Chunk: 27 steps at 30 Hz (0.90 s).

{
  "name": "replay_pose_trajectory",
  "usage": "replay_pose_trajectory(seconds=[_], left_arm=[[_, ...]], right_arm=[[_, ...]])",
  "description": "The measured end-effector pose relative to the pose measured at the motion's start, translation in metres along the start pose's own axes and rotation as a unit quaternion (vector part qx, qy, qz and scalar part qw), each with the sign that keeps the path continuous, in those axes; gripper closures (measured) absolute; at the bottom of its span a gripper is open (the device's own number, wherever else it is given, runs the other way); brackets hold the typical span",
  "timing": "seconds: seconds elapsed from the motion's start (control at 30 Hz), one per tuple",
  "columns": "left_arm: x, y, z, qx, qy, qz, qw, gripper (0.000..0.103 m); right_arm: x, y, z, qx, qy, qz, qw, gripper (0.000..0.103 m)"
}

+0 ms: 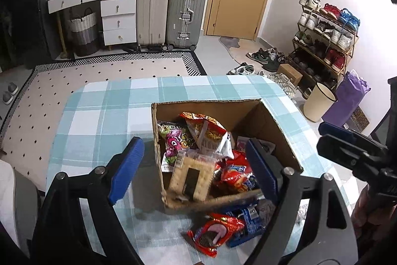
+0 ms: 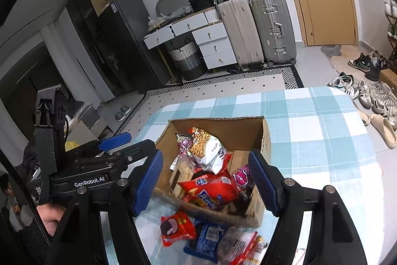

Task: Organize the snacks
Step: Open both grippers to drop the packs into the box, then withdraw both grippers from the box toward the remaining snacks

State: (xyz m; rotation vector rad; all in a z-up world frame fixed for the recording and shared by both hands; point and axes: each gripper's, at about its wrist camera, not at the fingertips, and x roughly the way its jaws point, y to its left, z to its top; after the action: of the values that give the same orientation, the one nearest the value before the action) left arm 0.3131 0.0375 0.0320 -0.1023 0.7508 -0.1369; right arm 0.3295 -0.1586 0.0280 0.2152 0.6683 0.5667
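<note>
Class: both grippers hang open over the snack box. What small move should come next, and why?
Probably lower the right gripper onto the red biscuit packet lying on the tablecloth outside the cardboard box. Both sets of jaws are empty, and three packets remain unboxed.

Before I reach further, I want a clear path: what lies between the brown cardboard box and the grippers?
Loose packets on the checked tablecloth: a red cookie packet and a blue one, before the cardboard box, clearest in the right wrist view.
</note>
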Motion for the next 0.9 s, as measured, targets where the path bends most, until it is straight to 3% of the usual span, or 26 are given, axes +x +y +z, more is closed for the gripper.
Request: replay_pose_trajectory(seconds=[0.37, 0.6, 0.7, 0.9], left_arm=[[-0.042, -0.013, -0.031, 0.007, -0.015, 0.02, 0.9997, 0.013], [-0.059, -0.02, -0.059, 0.007, -0.008, 0.02, 0.9997, 0.01], [-0.067, -0.024, -0.07, 0.01, -0.008, 0.022, 0.9997, 0.002], [-0.075, -0.031, -0.087, 0.014, -0.008, 0.025, 0.9996, 0.002]], right_arm=[[-0.044, 0.016, -0.029, -0.017, -0.017, -0.003, 1.0, 0.02], [-0.067, 0.02, -0.055, -0.015, -0.02, -0.006, 1.0, 0.019], [-0.076, 0.021, -0.063, -0.017, -0.022, -0.009, 1.0, 0.018], [-0.087, 0.018, -0.079, -0.009, -0.023, -0.009, 1.0, 0.016]])
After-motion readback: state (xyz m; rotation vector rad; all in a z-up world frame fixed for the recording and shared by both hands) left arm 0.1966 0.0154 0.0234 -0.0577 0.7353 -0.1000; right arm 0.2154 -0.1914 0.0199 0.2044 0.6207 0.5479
